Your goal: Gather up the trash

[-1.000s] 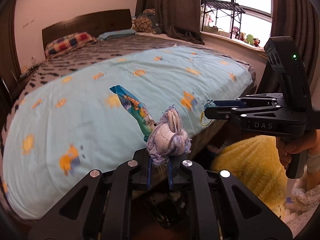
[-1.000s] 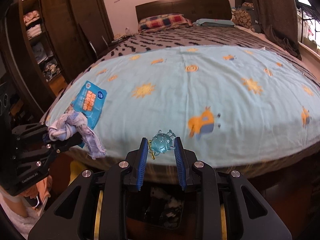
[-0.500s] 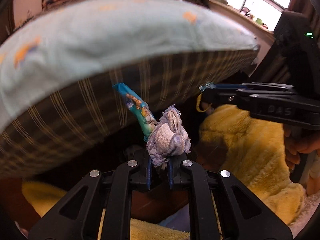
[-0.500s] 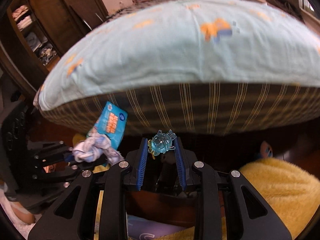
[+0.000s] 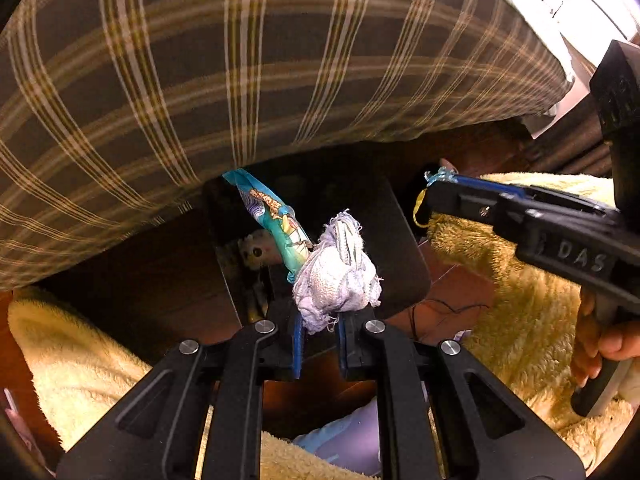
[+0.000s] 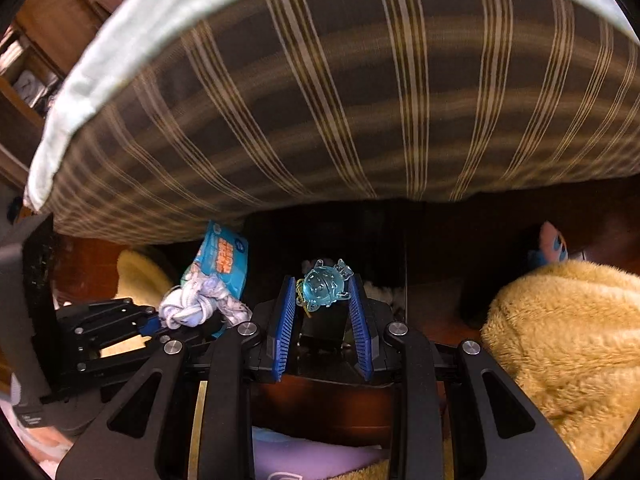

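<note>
A home bedroom: a bed (image 6: 360, 112) with plaid bedding and a pale sheet looms overhead, fluffy yellow rugs (image 5: 520, 280) below, wooden shelving (image 6: 36, 52) alongside.

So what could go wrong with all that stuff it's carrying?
The left gripper pinches only the rag, with the blue wrapper tucked alongside, so the wrapper might slip out. The right gripper holds the little blue toy just at its fingertips; a bump could drop it short of the dark bin.
</note>
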`<state>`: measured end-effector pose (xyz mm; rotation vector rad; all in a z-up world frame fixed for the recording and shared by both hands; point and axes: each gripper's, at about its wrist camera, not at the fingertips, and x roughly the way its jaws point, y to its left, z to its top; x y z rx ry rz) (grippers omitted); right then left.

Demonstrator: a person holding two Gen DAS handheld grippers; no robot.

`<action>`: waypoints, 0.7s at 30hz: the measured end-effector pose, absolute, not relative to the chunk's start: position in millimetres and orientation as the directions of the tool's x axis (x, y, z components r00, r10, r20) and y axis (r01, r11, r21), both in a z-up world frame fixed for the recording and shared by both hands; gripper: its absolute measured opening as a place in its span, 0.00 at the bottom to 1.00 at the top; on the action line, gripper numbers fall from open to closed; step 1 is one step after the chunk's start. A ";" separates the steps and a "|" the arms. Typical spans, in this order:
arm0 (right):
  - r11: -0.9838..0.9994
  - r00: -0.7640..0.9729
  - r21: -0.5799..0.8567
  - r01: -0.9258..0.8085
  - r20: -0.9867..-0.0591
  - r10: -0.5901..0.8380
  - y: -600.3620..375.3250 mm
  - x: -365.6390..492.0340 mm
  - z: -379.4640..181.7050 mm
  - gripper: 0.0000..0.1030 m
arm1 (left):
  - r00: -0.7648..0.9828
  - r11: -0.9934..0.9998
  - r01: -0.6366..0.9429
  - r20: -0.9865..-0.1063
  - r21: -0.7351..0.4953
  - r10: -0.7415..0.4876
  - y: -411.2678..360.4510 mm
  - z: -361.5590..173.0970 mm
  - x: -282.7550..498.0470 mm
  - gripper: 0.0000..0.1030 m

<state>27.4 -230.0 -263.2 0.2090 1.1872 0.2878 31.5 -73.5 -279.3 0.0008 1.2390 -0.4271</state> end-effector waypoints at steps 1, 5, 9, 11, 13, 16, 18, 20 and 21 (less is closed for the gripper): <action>0.945 0.336 0.310 -0.106 -0.883 0.328 -229.7 28.2 -267.2 0.27 | 0.245 0.921 0.312 -0.917 -0.231 -0.314 -73.7 -282.4 33.2 0.12; 0.942 0.325 0.322 -0.091 -0.885 0.334 -232.6 33.5 -274.4 0.29 | 0.210 0.922 0.302 -0.926 -0.242 -0.312 -76.3 -292.5 39.0 0.18; 0.937 0.321 0.341 -0.073 -0.882 0.346 -236.7 38.1 -275.2 0.29 | 0.183 0.925 0.284 -0.933 -0.252 -0.310 -71.2 -298.9 40.8 0.21; 0.936 0.324 0.347 -0.060 -0.880 0.347 -238.5 40.2 -275.4 0.46 | 0.182 0.928 0.274 -0.933 -0.254 -0.309 -68.4 -300.2 41.9 0.27; 0.936 0.335 0.349 -0.051 -0.877 0.345 -241.7 40.7 -274.2 0.54 | 0.189 0.931 0.265 -0.933 -0.251 -0.305 -66.2 -299.7 40.5 0.44; 0.938 0.345 0.345 -0.044 -0.876 0.338 -243.3 41.3 -269.9 0.60 | 0.213 0.940 0.249 -0.934 -0.233 -0.288 -60.6 -293.8 39.0 0.59; 0.942 0.366 0.334 -0.041 -0.872 0.325 -245.0 39.9 -264.2 0.71 | 0.233 0.944 0.244 -0.931 -0.223 -0.280 -58.4 -287.2 37.8 0.70; 0.945 0.389 0.325 -0.042 -0.866 0.315 -244.9 38.1 -256.3 0.81 | 0.260 0.947 0.240 -0.926 -0.214 -0.275 -55.4 -279.6 36.7 0.79; 0.946 0.400 0.321 -0.042 -0.862 0.310 -245.2 37.8 -252.6 0.83 | 0.273 0.947 0.239 -0.922 -0.213 -0.276 -54.1 -275.3 35.6 0.84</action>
